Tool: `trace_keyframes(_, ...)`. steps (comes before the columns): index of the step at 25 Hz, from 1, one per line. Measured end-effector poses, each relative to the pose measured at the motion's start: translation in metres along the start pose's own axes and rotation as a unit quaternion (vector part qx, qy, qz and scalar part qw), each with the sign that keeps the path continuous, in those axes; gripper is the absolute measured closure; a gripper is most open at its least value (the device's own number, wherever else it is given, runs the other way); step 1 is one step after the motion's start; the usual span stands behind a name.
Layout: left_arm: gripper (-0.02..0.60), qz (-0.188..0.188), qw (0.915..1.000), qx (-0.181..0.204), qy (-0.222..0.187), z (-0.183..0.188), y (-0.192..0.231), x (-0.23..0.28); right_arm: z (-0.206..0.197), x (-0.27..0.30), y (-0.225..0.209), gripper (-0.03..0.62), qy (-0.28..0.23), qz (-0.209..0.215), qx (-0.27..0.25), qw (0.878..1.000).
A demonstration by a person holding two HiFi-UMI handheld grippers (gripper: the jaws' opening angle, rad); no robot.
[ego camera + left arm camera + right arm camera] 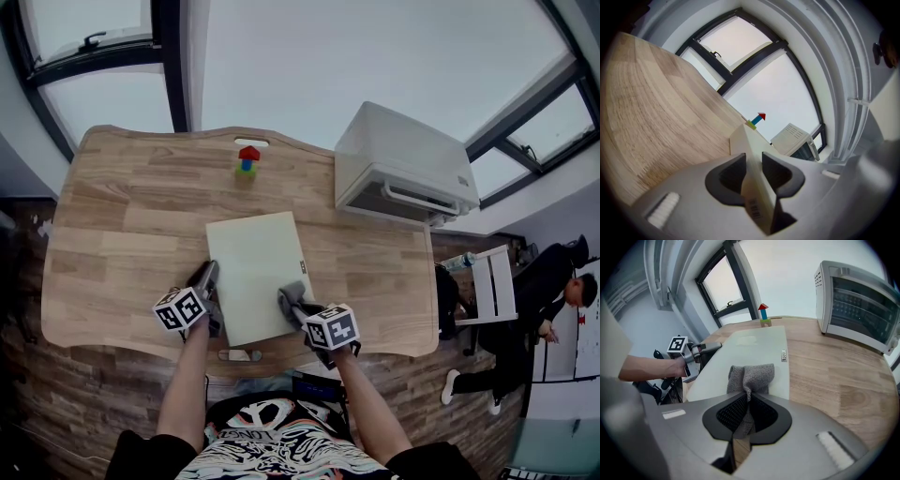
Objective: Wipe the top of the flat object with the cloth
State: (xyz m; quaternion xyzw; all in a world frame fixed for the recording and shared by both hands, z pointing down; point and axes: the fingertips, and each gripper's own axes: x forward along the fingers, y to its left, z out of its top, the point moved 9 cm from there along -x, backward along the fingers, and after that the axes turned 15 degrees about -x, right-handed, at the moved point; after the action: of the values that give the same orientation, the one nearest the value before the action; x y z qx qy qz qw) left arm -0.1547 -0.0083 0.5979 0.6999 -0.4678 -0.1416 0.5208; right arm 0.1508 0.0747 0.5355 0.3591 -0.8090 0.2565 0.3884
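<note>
Well, only my left gripper view shows what the left gripper [752, 174] has: its dark jaws are pressed onto the thin left edge of the flat object [749, 154], with a small barcode label on that edge right at the jaws. From the head view I can place the left gripper [208, 278] only at the flat object's [255, 272] left side, toward its near corner.

The right gripper view gives what the head view leaves too small to read — the right gripper [747, 405] pinches a bunched fold of the cloth [751, 375]. The free end of the cloth rests on the flat object's top, near its near edge and closer to its right edge.

Beyond the cloth, the flat object's top runs open to its far edge. Just past that edge stands a toy block stack [247, 159]. Right of the flat object, well apart, sits a white oven [403, 161]. Open wooden table [122, 234] stretches to the flat object's left.

The flat object is a thin, pale cream rectangle — smooth on top. The cloth is grey and coarse-knit, and the table shows light wood grain with a rounded outline.
</note>
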Motion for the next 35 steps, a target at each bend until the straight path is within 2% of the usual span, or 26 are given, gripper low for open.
trace_keyframes(15,0.422,-0.001,1.0000,0.000,0.000,-0.001,0.002,-0.001,0.003,0.002,-0.003,0.574,0.014,-0.004,-0.008,1.000)
trace_keyframes(35,0.422,-0.001,1.0000,-0.002,0.000,0.000,0.000,-0.001,0.040,0.023,-0.028,0.574,0.010,-0.002,-0.005,1.000)
